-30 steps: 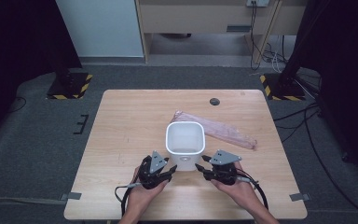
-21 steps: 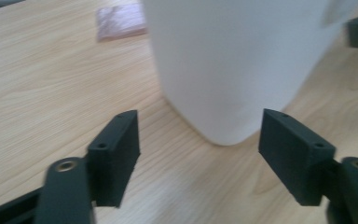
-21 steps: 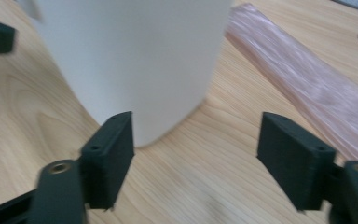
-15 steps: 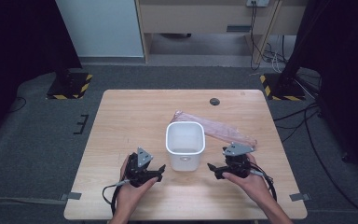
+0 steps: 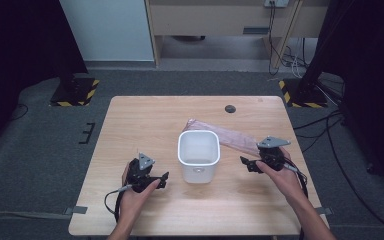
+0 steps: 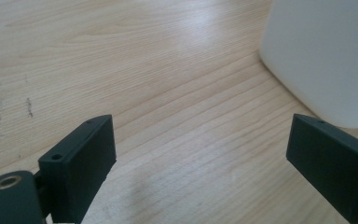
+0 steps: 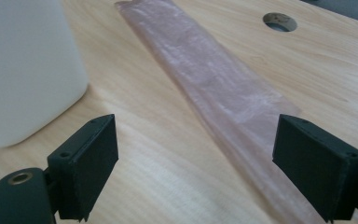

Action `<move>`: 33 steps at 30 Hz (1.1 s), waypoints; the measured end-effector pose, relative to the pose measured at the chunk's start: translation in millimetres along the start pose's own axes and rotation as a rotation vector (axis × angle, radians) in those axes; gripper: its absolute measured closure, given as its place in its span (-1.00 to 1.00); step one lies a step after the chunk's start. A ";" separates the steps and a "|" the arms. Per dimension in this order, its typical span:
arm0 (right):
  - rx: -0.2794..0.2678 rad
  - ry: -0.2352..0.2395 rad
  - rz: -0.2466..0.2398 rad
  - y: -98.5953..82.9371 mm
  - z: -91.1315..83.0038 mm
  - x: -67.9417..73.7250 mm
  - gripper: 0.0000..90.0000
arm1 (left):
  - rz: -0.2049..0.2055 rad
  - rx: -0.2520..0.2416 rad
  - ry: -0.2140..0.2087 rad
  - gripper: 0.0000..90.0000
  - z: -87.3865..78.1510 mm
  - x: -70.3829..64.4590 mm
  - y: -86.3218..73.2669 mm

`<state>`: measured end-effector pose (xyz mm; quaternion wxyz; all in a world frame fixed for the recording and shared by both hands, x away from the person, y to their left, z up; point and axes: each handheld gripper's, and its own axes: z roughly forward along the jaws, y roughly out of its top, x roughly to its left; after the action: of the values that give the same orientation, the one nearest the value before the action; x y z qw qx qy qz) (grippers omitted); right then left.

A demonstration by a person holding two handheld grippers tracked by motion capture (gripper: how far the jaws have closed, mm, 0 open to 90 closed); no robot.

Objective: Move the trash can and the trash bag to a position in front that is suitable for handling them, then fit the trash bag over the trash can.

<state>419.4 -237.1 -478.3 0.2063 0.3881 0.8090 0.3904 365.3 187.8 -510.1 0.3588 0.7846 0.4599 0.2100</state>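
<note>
Both tongs wide open, empty, flanking white bin; pink bag behind.

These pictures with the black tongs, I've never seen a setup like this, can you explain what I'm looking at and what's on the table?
A person sits at a wooden table holding a hand-operated pair of tongs in each hand; there is no robot arm. The high view looks down from above: the left tongs and the right tongs lie on either side of a white bin. The other two pictures come from cameras riding on the tongs, looking out between their own black jaws. A pink plastic bag lies flat beside and behind the bin, just ahead of the right tongs. Both pairs stand open and hold nothing. A small round hole sits near the table's far edge.
</note>
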 end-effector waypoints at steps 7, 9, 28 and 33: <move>-0.003 -0.022 0.045 5.3 9.6 -22.8 -0.66 | -0.013 0.036 0.014 -0.85 6.0 12.3 -4.4; 0.013 -0.032 0.049 4.9 11.5 -27.6 -0.67 | -0.019 0.033 0.016 -0.86 5.5 13.8 -4.5; 0.015 -0.054 0.106 6.3 27.1 -49.1 -0.66 | -0.038 0.067 0.068 -0.85 7.6 18.7 -7.4; 0.042 -0.058 0.098 14.3 39.5 -54.7 -0.65 | -0.037 0.070 0.074 -0.85 5.5 18.7 -8.9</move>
<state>484.8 -255.9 -489.4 0.2020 0.4427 0.7906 0.3717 373.0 204.9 -520.4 0.3176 0.7798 0.4942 0.2161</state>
